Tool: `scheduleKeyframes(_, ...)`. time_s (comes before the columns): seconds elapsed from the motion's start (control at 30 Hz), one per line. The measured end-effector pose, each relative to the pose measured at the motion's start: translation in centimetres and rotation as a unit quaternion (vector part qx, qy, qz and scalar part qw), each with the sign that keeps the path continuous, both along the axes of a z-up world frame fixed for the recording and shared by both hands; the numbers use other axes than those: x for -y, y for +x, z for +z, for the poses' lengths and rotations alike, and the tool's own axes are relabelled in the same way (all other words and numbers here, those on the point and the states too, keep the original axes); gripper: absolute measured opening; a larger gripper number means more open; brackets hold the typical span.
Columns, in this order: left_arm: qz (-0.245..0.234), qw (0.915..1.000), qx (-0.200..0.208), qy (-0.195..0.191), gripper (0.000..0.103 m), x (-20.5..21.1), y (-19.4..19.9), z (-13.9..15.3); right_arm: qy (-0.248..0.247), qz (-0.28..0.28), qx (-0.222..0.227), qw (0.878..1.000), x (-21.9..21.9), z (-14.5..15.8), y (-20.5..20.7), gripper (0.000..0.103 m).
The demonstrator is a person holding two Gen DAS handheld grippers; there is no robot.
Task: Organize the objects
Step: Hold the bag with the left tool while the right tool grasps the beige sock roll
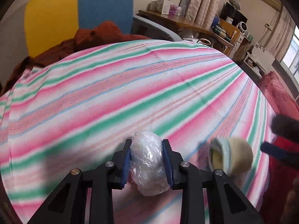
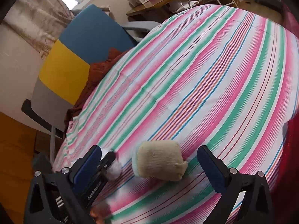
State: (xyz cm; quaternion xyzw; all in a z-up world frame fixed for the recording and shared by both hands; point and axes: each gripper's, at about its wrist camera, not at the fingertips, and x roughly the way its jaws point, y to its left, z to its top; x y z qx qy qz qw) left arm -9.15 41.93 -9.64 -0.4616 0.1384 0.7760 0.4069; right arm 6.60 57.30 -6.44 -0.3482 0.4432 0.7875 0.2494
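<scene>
The left gripper (image 1: 146, 161) is closed on a plastic bundle (image 1: 147, 166), pinched between both blue pads, probably to carry it to a place on the sheet (image 1: 130, 85). The right gripper (image 2: 149, 162) stands wide open with nothing between its pads; the sock ball (image 2: 158, 163) lies on the sheet between them, so I judge it is lined up for a grasp. The bundle is just beside the sock ball. Boxes (image 1: 166, 2) stand on a far desk (image 1: 175, 21); their print is too small to read.
</scene>
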Motion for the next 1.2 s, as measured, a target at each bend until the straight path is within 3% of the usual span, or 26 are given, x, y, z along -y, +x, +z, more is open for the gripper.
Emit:
scheduleKeyframes(0.37, 0.012, 0.9998, -0.011, 0.009, 0.031, 7.5, 4.7, 0.3, 0.056, 0.051, 0.107, 0.991, 1.5, -1.3, -2.7, 0.103)
scheduleKeyframes(0.77, 0.0, 0.9989, -0.025, 0.041, 0.032, 10.0, 6.1, -0.7, 0.083, 0.088, 0.149, 0.981, 2.1, -2.1, -4.3, 0.102)
scheduleKeyframes(0.87, 0.004, 0.9986, -0.02, 0.049, 0.032, 10.0, 6.0, -1.1, 0.08, 0.099, 0.161, 0.979, 2.0, -2.9, -4.5, 0.091)
scheduleKeyframes(0.93, 0.005, 0.9985, -0.019, 0.051, 0.033, 10.0, 5.9, -1.2, 0.082, 0.103, 0.171, 0.976, 1.9, -3.1, -4.6, 0.077)
scheduleKeyframes(1.2, 0.005, 0.998, -0.006, 0.063, 0.034, 10.1, 5.6, -1.5, 0.081, 0.113, 0.17, 0.976, 1.8, -3.1, -4.5, 0.074)
